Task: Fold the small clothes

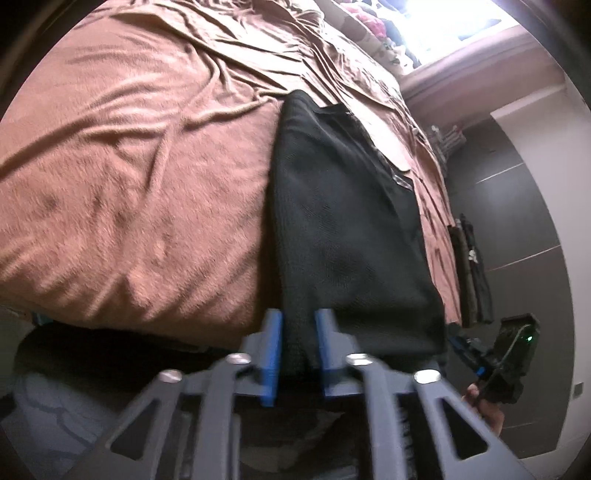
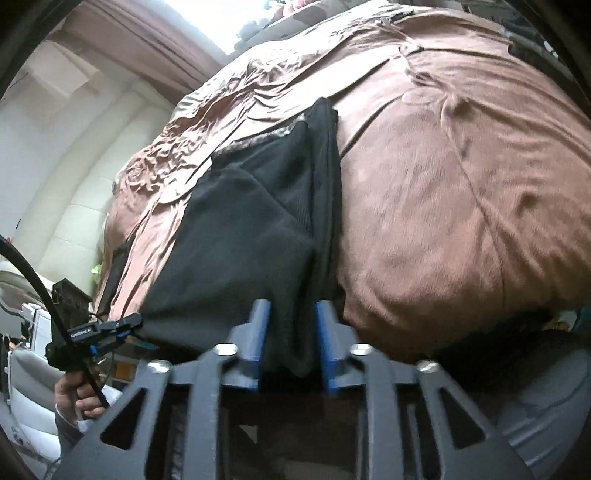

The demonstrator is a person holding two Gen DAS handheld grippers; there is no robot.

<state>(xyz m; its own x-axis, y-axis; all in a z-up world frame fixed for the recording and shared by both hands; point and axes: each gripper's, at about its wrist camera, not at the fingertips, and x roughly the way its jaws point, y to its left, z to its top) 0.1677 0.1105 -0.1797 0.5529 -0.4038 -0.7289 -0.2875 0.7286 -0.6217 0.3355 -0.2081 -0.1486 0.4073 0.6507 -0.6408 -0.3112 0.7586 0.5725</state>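
Two handheld grippers point forward and downward over the near edge of a bed covered in a wrinkled brown blanket (image 1: 140, 177). A dark folded garment (image 1: 340, 229) lies on the blanket as a long, narrow strip. Its long axis runs from the near edge of the bed away toward the far side, and its near end hangs slightly over the edge.

The left gripper (image 1: 298, 354) sits at the garment's near left corner. Its blue pads (image 1: 271, 354) stand apart, with the cloth's edge lying loosely in the gap; the pads do not appear to press on it.

The right gripper (image 2: 291, 343) sits at the near right corner, tilted the same way. Its blue fingers (image 2: 327, 343) are likewise spread, with a hanging fold of the dark cloth between them, not squeezed.

From the right view, the left gripper shows at the left, gripped by a hand (image 2: 79, 397) around its handle, with a black cable (image 2: 40, 295) arching above. On the far side of the bed a bright window (image 1: 454, 22) glares above a shelf of clutter.
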